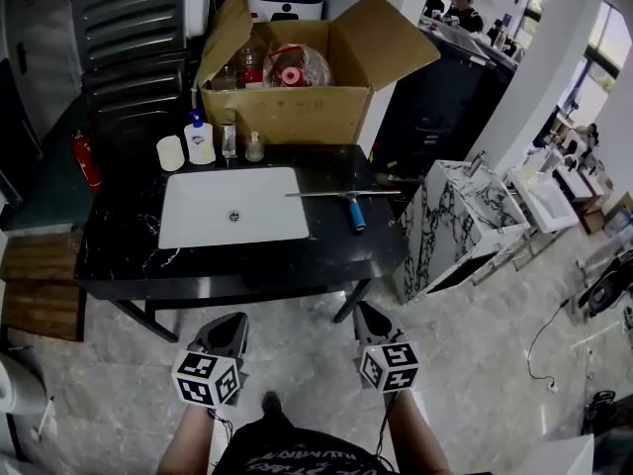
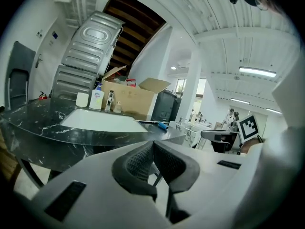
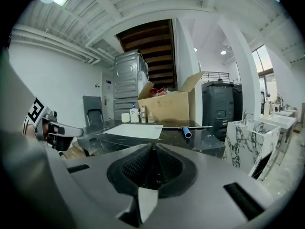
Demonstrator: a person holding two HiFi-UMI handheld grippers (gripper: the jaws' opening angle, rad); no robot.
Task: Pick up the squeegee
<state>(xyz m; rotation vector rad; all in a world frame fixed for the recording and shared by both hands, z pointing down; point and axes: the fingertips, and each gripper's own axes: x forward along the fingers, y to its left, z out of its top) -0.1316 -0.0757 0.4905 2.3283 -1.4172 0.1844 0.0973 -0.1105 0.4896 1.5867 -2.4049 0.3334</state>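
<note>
1. Position of the squeegee (image 1: 348, 198): it lies flat on the black table (image 1: 129, 260), just to the right of the white sink (image 1: 198, 228). Its long blade runs crosswise. The blade's left end reaches over the sink's right rim. Its blue handle points toward the near edge of the table.

2. Position of my left hand-held gripper (image 1: 231, 322): I hold it in front of the table's near edge, over the floor, opposite the sink. It is well apart from the squeegee, which lies ahead and to its right. In the left gripper view, the squeegee (image 2: 155, 124) appears above the left hand-held gripper (image 2: 152, 143), slightly right of centre.

3. Position of my right hand-held gripper (image 1: 369, 315): I hold it beside the left one, also short of the table edge. It is nearly in line with the blue handle. In the right gripper view, the squeegee (image 3: 186, 128) appears ahead of the right hand-held gripper (image 3: 153, 147) and to its right.

4. Jaw state: both pairs of jaws are together, pad against pad, with nothing between them.

5. Other items: a cardboard box (image 1: 287, 112) stands at the back of the table. A soap bottle (image 1: 200, 139) stands in front of it.
</note>
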